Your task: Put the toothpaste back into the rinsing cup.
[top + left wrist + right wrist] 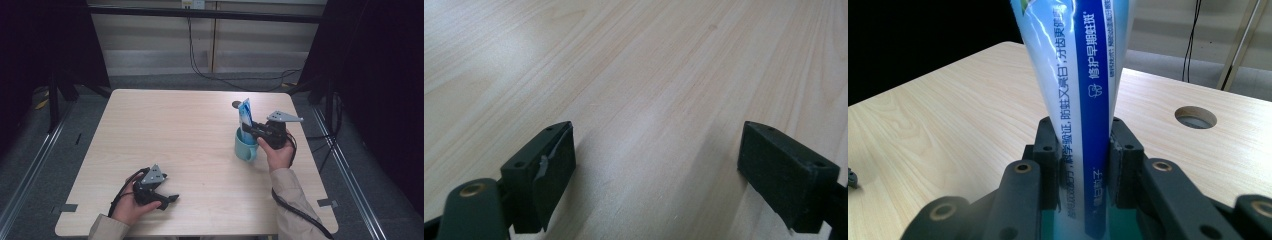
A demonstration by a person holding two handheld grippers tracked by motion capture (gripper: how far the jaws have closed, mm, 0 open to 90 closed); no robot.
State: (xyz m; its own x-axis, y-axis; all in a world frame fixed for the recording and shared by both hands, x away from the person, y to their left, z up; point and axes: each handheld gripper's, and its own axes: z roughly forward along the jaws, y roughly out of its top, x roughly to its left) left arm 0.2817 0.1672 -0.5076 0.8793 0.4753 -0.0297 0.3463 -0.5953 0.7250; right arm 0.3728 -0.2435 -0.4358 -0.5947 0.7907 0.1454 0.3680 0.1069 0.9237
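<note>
A blue and white toothpaste tube (245,116) stands upright in a light blue cup (245,145) on the right half of the wooden table (180,130). My right gripper (252,131) is shut on the tube just above the cup's rim. In the right gripper view the tube (1083,100) rises between the two black jaws, pressed on both sides, and the cup's teal inside (1118,222) shows below. My left gripper (167,199) rests low near the table's front left, open. Its fingers (546,172) stand wide apart over bare wood.
A round cable hole (237,105) lies in the table just behind the cup, seen as a hole (1195,117) in the right gripper view. Black cables (210,70) run on the floor behind the table. Dark frames stand at both sides.
</note>
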